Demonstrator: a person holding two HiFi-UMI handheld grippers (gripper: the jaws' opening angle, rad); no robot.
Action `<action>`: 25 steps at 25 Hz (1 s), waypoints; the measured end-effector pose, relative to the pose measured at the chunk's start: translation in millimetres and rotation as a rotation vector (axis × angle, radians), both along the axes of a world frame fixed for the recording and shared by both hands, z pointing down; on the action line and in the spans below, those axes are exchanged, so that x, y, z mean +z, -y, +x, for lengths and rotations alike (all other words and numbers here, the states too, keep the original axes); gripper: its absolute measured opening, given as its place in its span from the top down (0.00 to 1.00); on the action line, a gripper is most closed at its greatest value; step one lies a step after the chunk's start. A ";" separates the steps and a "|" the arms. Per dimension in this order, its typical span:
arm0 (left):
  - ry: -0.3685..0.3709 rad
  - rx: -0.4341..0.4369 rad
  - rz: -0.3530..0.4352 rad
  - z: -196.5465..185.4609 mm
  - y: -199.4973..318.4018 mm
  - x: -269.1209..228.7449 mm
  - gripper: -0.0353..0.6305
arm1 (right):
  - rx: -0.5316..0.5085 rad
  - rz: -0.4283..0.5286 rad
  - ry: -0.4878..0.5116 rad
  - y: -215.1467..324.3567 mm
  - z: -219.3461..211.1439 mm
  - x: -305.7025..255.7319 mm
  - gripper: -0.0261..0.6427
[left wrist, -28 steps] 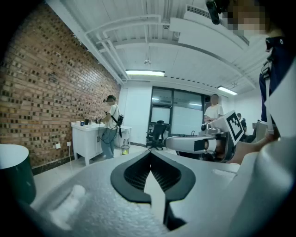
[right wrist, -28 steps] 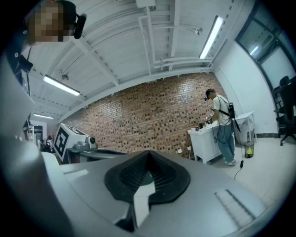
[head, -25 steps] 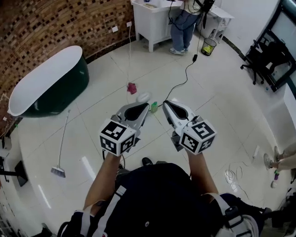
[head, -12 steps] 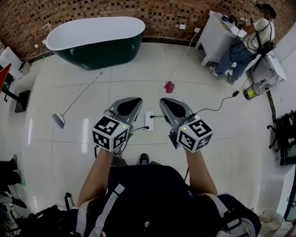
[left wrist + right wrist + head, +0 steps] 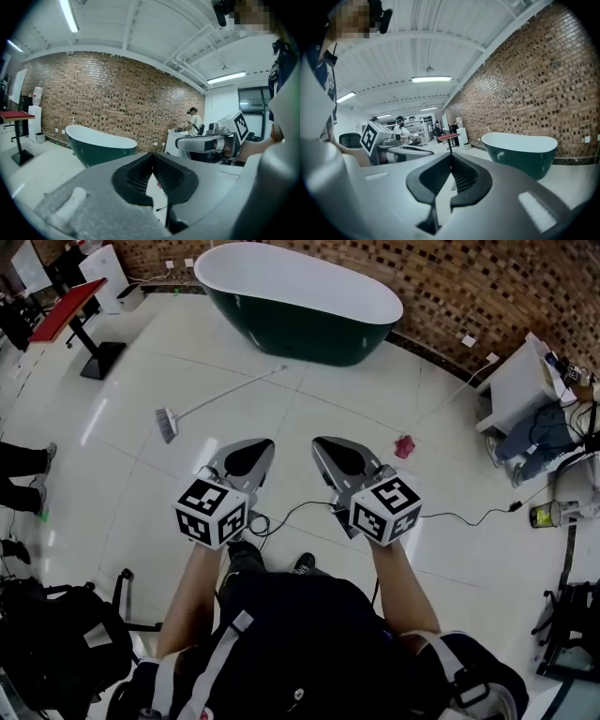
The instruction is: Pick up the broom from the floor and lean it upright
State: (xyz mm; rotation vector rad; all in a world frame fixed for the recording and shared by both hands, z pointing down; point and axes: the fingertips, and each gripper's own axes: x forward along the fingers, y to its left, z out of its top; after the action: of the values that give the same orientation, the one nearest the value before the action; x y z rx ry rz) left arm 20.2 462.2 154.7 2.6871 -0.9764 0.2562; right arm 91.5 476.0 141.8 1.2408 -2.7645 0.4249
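The broom (image 5: 217,399) lies flat on the white tiled floor, its brush head at the left and its thin handle running up-right toward the green bathtub (image 5: 298,298). My left gripper (image 5: 251,445) and right gripper (image 5: 321,444) are held side by side at waist height, well short of the broom. Both are shut and hold nothing. In the left gripper view the left gripper (image 5: 152,158) points toward the bathtub (image 5: 100,146); the right gripper (image 5: 451,157) does the same in the right gripper view. The broom shows in neither gripper view.
A black cable (image 5: 441,516) snakes over the floor to the right. A pink cloth (image 5: 404,446) lies near a white cabinet (image 5: 514,381). A red table (image 5: 64,310) stands far left, a black bag (image 5: 52,643) lies at the lower left. A brick wall (image 5: 497,287) runs behind.
The view has swung round: the bathtub and broom went from the left to straight ahead. Both grippers stayed shut and side by side in front of the person.
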 end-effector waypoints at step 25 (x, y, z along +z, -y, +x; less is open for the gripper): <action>-0.091 -0.014 -0.032 -224.8 177.4 33.8 0.95 | -0.004 -0.095 -0.062 190.0 -229.2 35.2 0.96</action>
State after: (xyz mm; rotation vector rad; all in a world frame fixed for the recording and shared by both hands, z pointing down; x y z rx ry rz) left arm -204.6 284.9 188.5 2.6366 -0.9550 0.1437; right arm -137.7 285.9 177.0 1.2058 -2.6618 0.5019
